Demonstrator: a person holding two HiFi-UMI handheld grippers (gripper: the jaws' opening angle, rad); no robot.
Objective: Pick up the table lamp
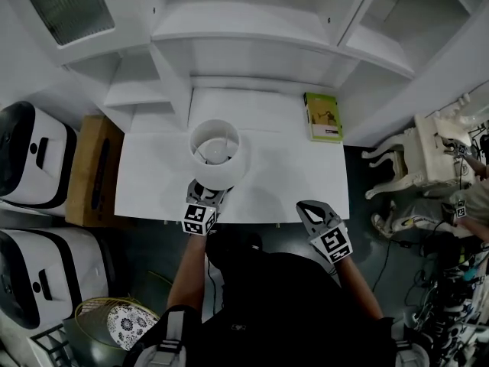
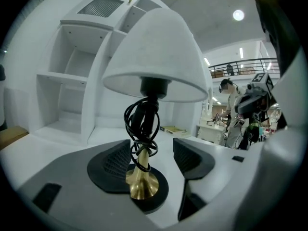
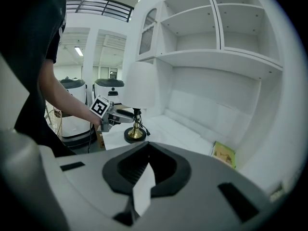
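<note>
Presently: left claw [image 1: 207, 196] released, jaws wide, gripping nothing. Lamp [image 2: 150, 66] stands upright on desk [image 1: 290, 176], directly ahead of this claw. Its brass stem [image 2: 141, 179] sits between the two pads, closer to the left pad [image 2: 111, 165]; cannot tell if they touch. Black base [image 2: 156, 201] lies low between the jaws. Cord [image 2: 139, 124] is coiled round the stem above them. In head view the shade overhangs the claw tips.

Right claw [image 1: 309, 208] clenched, tips together, empty, at the desk's near edge. Lamp is ahead and left of it, well apart. Green book [image 1: 323, 116] lies ahead and slightly right of the right claw, at the desk's back, under shelves [image 1: 252, 21].
</note>
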